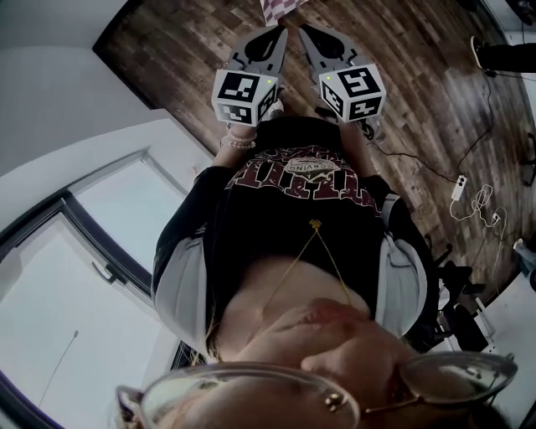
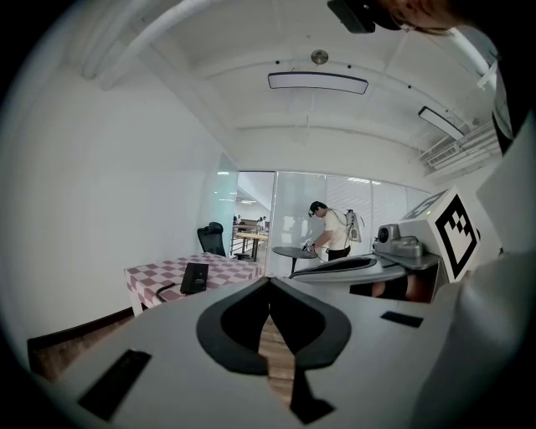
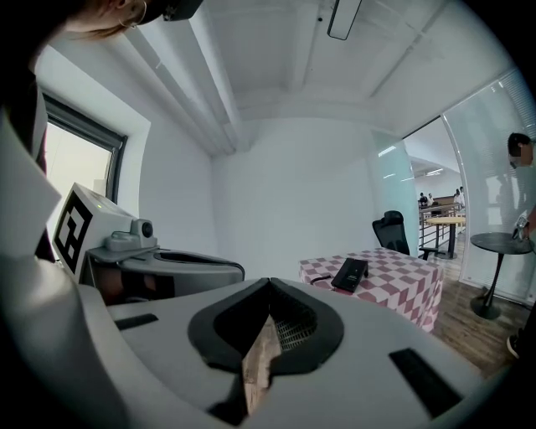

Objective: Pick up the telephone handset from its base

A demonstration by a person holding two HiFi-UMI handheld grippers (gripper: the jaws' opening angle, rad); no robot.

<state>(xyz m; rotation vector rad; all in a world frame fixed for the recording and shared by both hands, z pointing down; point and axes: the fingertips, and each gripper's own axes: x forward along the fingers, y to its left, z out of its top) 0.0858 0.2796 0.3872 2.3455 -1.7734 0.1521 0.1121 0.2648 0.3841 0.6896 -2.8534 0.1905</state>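
Observation:
The black telephone lies on a small table with a pink-and-white checked cloth, some way ahead on the wooden floor. It also shows in the right gripper view, telephone on the checked table; I cannot tell handset from base at this distance. Both grippers are held side by side in front of the person's chest, pointing toward the table. My left gripper has its jaws closed tip to tip with nothing in them. My right gripper looks the same, shut and empty. The head view shows left gripper and right gripper near the table corner.
A black office chair stands behind the checked table. Another person stands at a round table beside glass walls. Cables and a power strip lie on the wooden floor to one side. A white wall runs along the other side.

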